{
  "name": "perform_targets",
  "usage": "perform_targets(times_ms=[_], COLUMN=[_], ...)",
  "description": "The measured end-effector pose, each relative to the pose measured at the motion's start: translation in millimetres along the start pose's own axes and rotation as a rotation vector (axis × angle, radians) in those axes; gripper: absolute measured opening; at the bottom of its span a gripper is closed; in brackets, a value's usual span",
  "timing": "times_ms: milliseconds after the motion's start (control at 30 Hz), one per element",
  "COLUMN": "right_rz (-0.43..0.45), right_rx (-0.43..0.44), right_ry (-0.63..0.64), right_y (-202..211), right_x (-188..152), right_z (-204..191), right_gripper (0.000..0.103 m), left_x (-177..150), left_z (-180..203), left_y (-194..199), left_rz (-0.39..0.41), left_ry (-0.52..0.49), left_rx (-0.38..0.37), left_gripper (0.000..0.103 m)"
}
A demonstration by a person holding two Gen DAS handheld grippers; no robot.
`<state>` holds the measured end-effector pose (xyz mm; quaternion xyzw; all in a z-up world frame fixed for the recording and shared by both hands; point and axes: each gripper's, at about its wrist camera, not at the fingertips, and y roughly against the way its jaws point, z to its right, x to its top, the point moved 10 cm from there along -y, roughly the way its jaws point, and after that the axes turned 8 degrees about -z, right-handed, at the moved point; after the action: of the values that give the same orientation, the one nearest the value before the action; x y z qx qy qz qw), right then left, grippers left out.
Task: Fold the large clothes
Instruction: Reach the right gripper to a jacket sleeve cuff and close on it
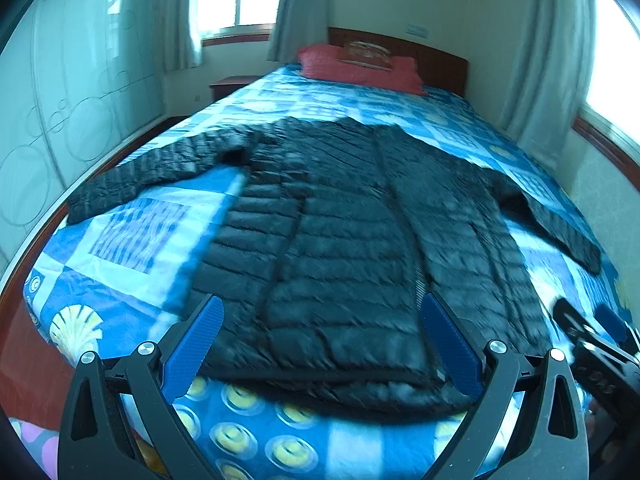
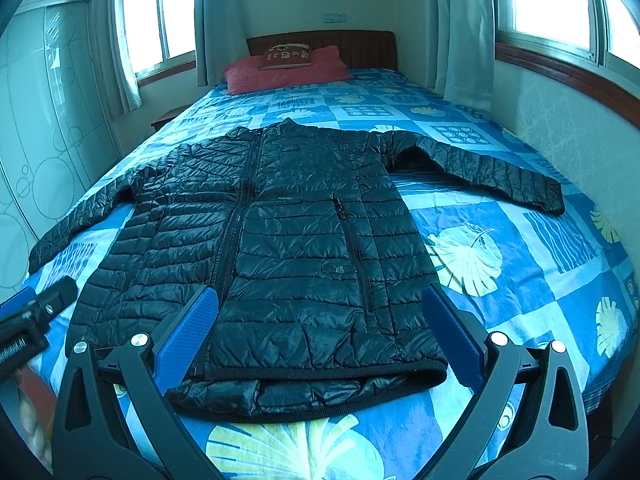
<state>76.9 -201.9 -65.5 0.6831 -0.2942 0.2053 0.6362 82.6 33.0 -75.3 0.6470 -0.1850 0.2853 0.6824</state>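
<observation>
A bedroom with curtained windows; a bed (image 1: 132,240) in a blue patterned cover fills the left wrist view. One black quilted jacket (image 1: 340,240) lies flat on it, front up, both sleeves spread. The left hand-held gripper (image 1: 320,340) hovers over the hem, fingers apart, empty.

In the right wrist view, the right hand-held gripper (image 2: 320,336) also gapes empty above the hem (image 2: 312,408). The jacket likely feels light, puffy and slippery; a sleeve cuff (image 2: 540,196) or shoulder seems the best hold. Two pillows sit by the headboard.

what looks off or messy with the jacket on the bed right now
Little stands out. The black puffer jacket lies flat, sleeves spread, on the blue bedspread. Only its bottom hem is uneven, one layer sticking out below the other.
</observation>
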Motion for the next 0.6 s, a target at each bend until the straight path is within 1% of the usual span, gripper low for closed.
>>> perform_targets(times_ms=[67,200,267,300,333,367,400,467,500,567,600], right_rz=[-0.007,-0.024,-0.024,-0.018,-0.021,-0.034,-0.037,-0.022,-0.013,0.011,0.025], right_rx=[0.023,0.061,0.053,0.039,0.028,0.021,0.025,0.054,0.055,0.088,0.107], right_ry=[-0.041,-0.162,-0.205,-0.23,-0.246,-0.285,-0.318,-0.417,-0.469,-0.573,-0.649], right_y=[-10.0,-39.8,-54.0,-63.2,-71.0,-84.3,-91.7,-110.0,-116.9,-128.0,-137.2], right_x=[8.4,24.6,34.0,41.3,45.4,51.8,55.1,67.5,70.5,75.9,78.1], right_z=[12.1,52.9,74.8,90.4,102.1,121.0,134.1,171.0,191.0,224.5,248.9], right_gripper=[0.101,0.101,0.1,0.091,0.077,0.074,0.074,0.074,0.074,0.074,0.074], left_x=[11.9,38.6,47.8,52.1,56.1,60.2,62.9,66.0,66.5,65.7,64.1], left_z=[-24.0,-92.8,-129.5,-148.4,-168.2,-187.0,-204.4,-238.5,-255.5,-279.3,-287.8], left_y=[-9.0,-38.5,-57.9,-68.7,-82.4,-94.5,-106.2,-128.2,-139.3,-154.8,-161.0], left_rz=[0.012,0.023,0.016,0.01,-0.005,-0.019,-0.032,-0.064,-0.079,-0.097,-0.102], left_ry=[0.044,0.159,0.214,0.236,0.257,0.273,0.288,0.328,0.358,0.408,0.425], left_rx=[0.033,0.151,0.211,0.243,0.276,0.303,0.327,0.371,0.387,0.412,0.422], left_gripper=[0.098,0.098,0.098,0.098,0.098,0.098,0.098,0.098,0.098,0.098,0.098])
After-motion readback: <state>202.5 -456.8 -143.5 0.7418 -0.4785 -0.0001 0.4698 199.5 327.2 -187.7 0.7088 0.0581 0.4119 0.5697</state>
